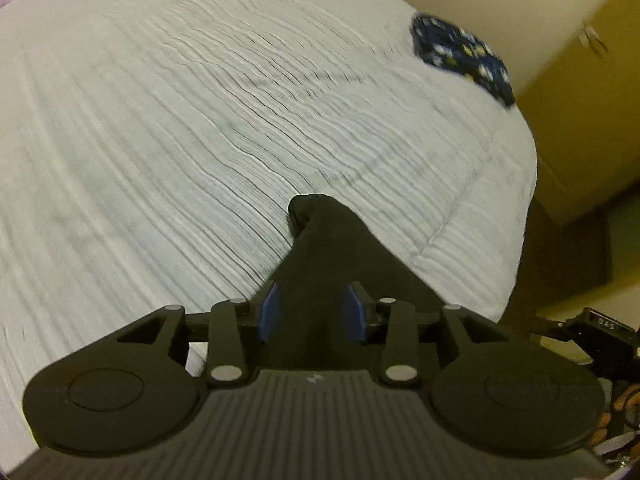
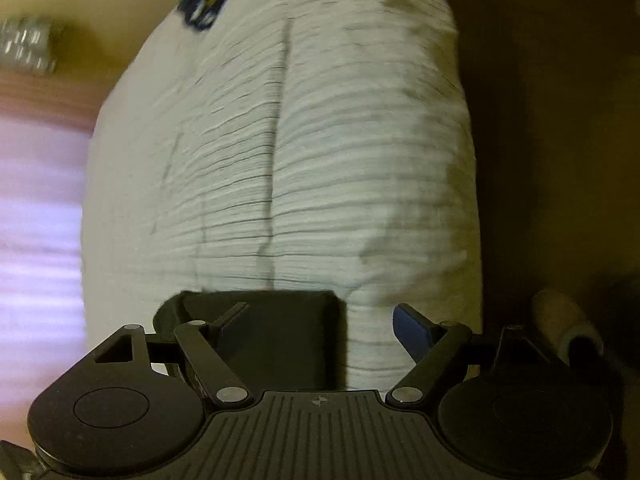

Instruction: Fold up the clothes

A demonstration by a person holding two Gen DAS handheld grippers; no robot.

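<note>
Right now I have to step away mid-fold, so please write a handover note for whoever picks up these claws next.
Left claw: shut on the black garment, which is bunched up over a corner of the white bedspread.
Right claw: open wide; the garment's edge lies between its fingers, ungripped.
Navy patterned item: at the bed's far edge, too blurred to tell if folded.
Done: no finished fold visible on the black garment.
Left: probably regrip, spread flat, fold.

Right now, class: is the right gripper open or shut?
Open. The right gripper has its fingers spread wide; the black garment lies between them, unpinched.
</note>
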